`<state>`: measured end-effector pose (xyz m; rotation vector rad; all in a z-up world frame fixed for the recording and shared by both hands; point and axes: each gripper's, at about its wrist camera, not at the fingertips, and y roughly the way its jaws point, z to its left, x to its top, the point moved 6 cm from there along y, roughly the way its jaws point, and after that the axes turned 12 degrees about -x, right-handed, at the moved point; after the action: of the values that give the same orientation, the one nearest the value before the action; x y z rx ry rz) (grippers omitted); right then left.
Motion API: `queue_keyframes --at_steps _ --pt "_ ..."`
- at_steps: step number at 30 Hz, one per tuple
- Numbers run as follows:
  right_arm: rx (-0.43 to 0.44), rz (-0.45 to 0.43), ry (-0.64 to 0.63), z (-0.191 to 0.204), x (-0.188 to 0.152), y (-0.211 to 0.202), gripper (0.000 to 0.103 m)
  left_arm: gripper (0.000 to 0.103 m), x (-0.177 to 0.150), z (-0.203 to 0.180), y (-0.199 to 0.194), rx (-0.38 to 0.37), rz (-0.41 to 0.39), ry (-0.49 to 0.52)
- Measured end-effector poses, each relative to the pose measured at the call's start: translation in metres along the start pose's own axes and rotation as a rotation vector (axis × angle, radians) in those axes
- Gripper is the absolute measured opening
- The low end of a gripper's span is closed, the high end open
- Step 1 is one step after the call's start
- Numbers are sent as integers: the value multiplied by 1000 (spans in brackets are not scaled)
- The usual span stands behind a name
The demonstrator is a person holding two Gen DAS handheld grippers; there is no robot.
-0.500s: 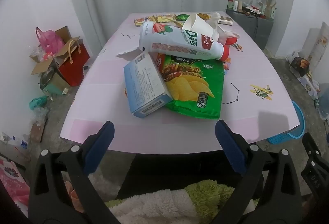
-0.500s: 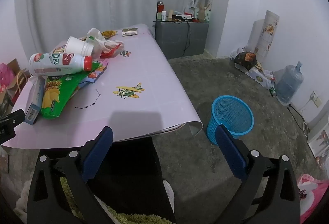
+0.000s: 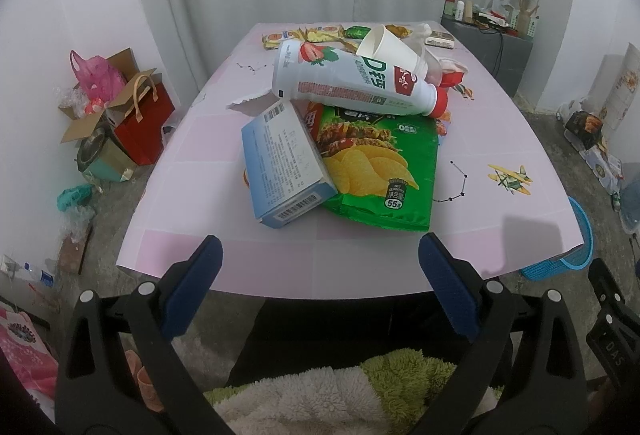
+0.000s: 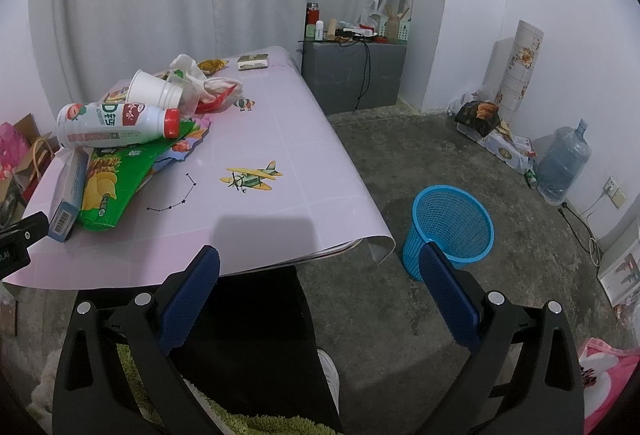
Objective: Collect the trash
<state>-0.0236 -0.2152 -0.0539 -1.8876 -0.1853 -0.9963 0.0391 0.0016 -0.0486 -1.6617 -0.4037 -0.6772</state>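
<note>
While both the left gripper (image 3: 318,287) and right gripper (image 4: 318,289) hang wide open and empty at frame bottom, trash (bottle (image 3: 352,83), chip bag (image 3: 380,163), box (image 3: 284,163)) piles mid-table (image 3: 240,259); a blue basket (image 4: 450,229) stands lower right.

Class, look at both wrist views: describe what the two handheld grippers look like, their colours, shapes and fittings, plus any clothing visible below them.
The left gripper and right gripper match: black plastic frames with triangular cut-outs, silver round pivot bolts, and two long fingers each tipped with ribbed dark-blue pads. No cables show. Below them lies fluffy green-and-cream fabric, apparently the person's garment, and dark trousers.
</note>
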Motion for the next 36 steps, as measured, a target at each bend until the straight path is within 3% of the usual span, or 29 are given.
queue_keyframes --at_steps 24,30,32,36 --pt "23 25 1 5 -5 6 97 94 4 8 3 7 -5 -9" --pt "42 37 3 12 -1 17 97 94 18 40 11 44 -30 -48" --pt "51 37 6 16 2 22 97 94 27 56 11 26 -93 -71" --pt "71 31 5 24 6 31 97 94 31 88 23 24 -43 -84"
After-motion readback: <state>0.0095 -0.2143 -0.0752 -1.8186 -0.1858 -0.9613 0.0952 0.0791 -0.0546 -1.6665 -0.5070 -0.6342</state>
